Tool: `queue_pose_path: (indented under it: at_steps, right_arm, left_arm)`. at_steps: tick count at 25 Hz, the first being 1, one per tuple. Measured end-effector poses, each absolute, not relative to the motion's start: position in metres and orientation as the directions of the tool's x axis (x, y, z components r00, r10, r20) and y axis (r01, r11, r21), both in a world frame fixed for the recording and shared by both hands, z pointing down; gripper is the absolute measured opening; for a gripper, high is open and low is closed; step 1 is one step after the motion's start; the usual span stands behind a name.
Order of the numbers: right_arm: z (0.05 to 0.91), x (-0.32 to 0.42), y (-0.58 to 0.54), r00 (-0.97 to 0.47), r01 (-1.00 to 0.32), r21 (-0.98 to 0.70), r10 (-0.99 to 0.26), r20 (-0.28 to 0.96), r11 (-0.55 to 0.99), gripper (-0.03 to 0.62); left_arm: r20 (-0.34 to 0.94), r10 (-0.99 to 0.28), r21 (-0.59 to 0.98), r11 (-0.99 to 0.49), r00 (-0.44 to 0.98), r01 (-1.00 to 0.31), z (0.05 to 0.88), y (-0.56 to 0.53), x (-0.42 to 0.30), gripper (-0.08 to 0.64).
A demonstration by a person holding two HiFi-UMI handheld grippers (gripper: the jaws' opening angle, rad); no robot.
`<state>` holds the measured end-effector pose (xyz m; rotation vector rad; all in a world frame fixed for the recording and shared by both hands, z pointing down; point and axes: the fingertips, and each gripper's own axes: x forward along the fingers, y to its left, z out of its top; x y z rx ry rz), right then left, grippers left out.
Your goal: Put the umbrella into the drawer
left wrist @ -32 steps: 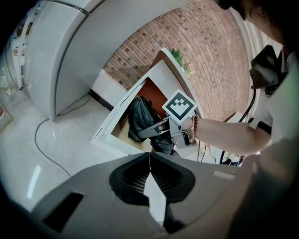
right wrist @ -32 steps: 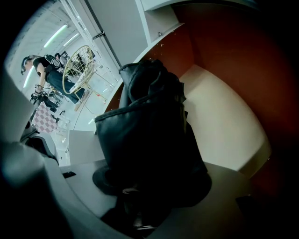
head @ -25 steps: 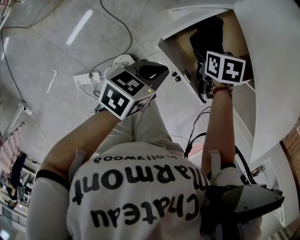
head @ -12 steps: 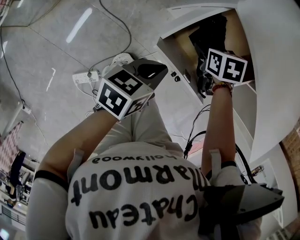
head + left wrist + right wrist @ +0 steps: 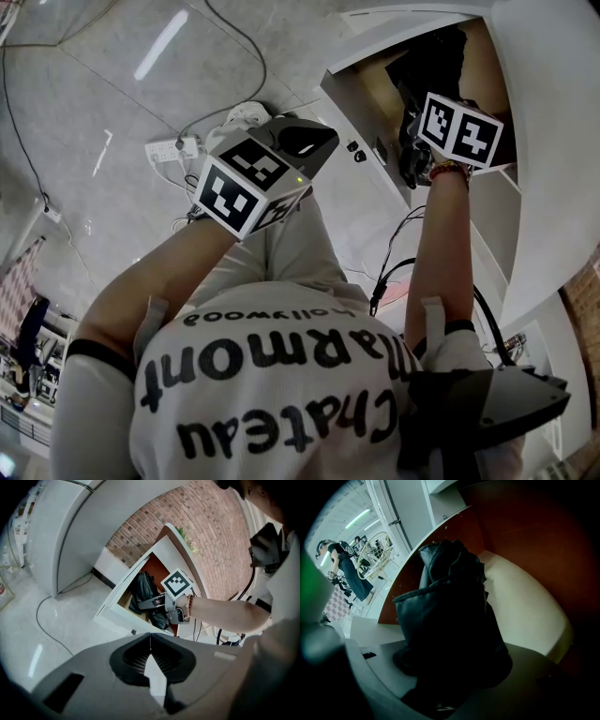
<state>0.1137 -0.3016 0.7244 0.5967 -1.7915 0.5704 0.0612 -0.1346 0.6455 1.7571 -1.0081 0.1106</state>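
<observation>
1. At the far left, a white power strip [image 5: 173, 148] and its cables lie on the floor, well apart from your work. You can leave them alone.
2. Your left claw [image 5: 307, 141] hangs over the floor, short of the drawer. Its jaws are pressed together with nothing between them.
3. Just right of it, the drawer [image 5: 373, 94] stands pulled open. It is white outside and wood-brown inside, with a pale bottom.
4. The umbrella [image 5: 427, 58] is a folded black bundle, already inside the drawer's opening. Its far end points toward the brown back wall and its near end sits between the jaws of your right claw. You cannot tell from here whether it touches the drawer bottom.
5. Your right claw [image 5: 144, 607] reaches steeply down into the drawer. Its jaws stand wide, one on each side of the thick bundle, and it reads as a hold on the umbrella rather than an empty claw.
6. Expect the umbrella to be light, with soft, slick fabric over a stiff shaft and ribs.
   - The folds will squash and may slide under the pads.
   - Take hold across the thick middle, where the shaft backs the cloth, not on loose flaps.
   - It is not fragile, but the ribs could bend if you jam it against a wall.
</observation>
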Motion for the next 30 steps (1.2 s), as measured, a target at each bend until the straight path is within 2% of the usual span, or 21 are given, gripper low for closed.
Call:
queue_pose_path:
  at_steps: [30]
  right_arm:
    - [0.733, 0.112, -0.307, -0.316, -0.615, -0.062, -0.173, 0.933, 0.786, 0.242]
  left_arm:
    - [0.510, -0.600, 0.719, -0.095, 0.616, -0.688, 0.659, -0.140, 0.056, 0.017]
